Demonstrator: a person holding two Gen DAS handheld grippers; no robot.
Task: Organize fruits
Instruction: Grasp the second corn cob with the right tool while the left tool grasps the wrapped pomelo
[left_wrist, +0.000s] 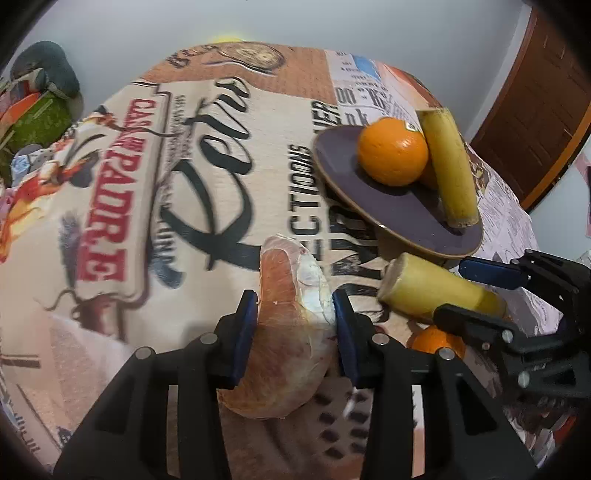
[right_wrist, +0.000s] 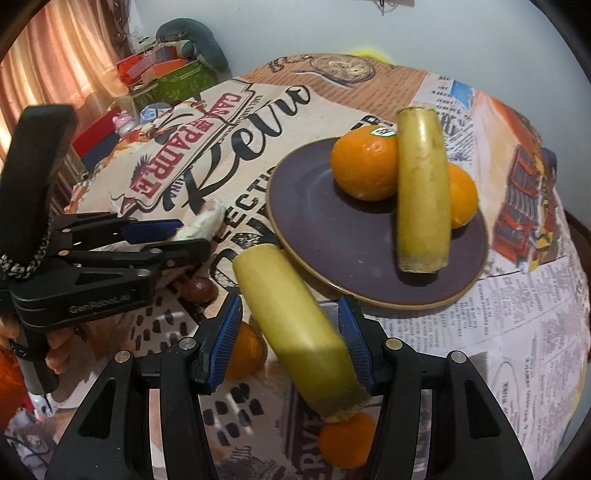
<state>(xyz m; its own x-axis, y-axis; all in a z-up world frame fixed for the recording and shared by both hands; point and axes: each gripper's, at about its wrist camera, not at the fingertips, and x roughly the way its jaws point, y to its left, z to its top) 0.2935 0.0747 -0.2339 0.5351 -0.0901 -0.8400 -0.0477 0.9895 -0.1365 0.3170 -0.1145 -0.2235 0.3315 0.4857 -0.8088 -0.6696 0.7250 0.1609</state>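
Fingers (left_wrist: 341, 325) angled down, astride wedge (left_wrist: 284, 332)

Printed cloth tablecloth (right_wrist: 517, 332); smooth matt purple plate (right_wrist: 332, 229); glossy dimpled orange (right_wrist: 362, 166).

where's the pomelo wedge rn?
Left wrist view: the peeled pomelo wedge sits between the left gripper pads on the tablecloth, left of the purple plate.

A lived-in home: a table under a printed tablecloth (left_wrist: 207, 177), peach curtains (right_wrist: 70, 48), a brown wooden door (left_wrist: 535, 122), and boxes and stuffed cushions (right_wrist: 173, 66) heaped against the pale wall.
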